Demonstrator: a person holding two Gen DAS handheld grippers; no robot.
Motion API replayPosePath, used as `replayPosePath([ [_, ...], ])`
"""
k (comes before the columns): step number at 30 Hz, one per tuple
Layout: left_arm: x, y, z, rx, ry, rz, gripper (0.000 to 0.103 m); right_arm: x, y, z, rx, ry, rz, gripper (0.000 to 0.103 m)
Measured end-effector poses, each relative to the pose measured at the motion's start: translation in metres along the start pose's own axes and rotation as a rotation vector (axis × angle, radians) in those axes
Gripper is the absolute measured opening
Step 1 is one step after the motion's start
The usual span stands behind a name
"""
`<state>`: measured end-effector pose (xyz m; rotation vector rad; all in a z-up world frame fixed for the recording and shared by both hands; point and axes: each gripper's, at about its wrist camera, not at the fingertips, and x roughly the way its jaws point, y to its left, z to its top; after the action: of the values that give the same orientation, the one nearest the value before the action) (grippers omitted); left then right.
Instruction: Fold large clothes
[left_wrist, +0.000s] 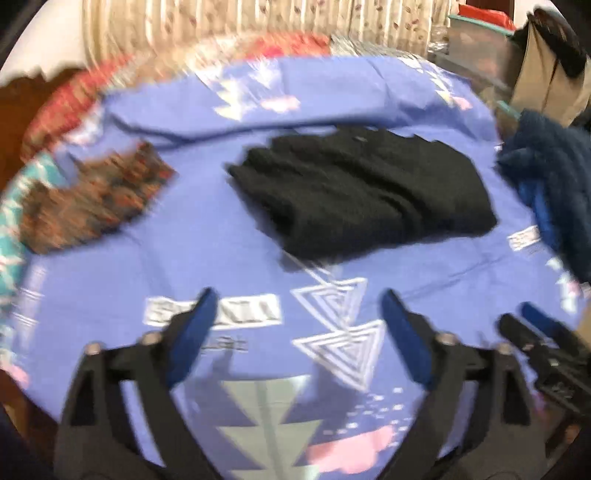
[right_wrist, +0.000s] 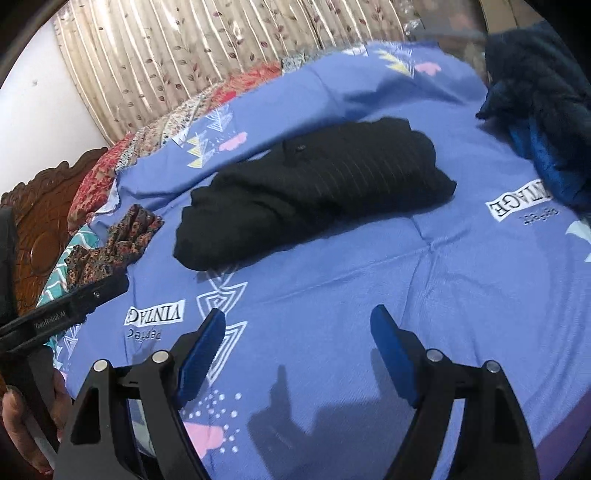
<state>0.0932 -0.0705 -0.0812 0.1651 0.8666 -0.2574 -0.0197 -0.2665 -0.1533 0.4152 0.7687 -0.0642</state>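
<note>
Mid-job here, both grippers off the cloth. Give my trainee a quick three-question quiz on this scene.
1. True or false: the black garment lies folded on the bedsheet.
2. What is between the fingers of the left gripper and right gripper? A) black cloth B) nothing C) the patterned cloth
3. Which word is printed on the sheet?

Key: 1 true; 2 B; 3 VINTAGE
</note>
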Motion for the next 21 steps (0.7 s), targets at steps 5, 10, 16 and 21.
replayPosePath([
  [5,-0.035,0.002,-0.002,-0.009,-0.097,0.024,0.097,-0.013,0.0,-0.008,0.06,0.013,-0.015,0.093],
  [10,-0.054,-0.004,-0.004,0.015,-0.12,0.017,0.097,-0.025,0.0,-0.013,0.093,0.017,0.015,0.093],
  [16,-0.066,-0.008,-0.008,-0.002,-0.135,-0.012,0.097,-0.032,0.01,-0.02,0.059,0.009,0.023,0.093],
  [21,-0.064,-0.011,-0.012,0.007,-0.112,0.037,0.097,-0.03,0.012,-0.022,0.056,0.019,0.035,0.093],
])
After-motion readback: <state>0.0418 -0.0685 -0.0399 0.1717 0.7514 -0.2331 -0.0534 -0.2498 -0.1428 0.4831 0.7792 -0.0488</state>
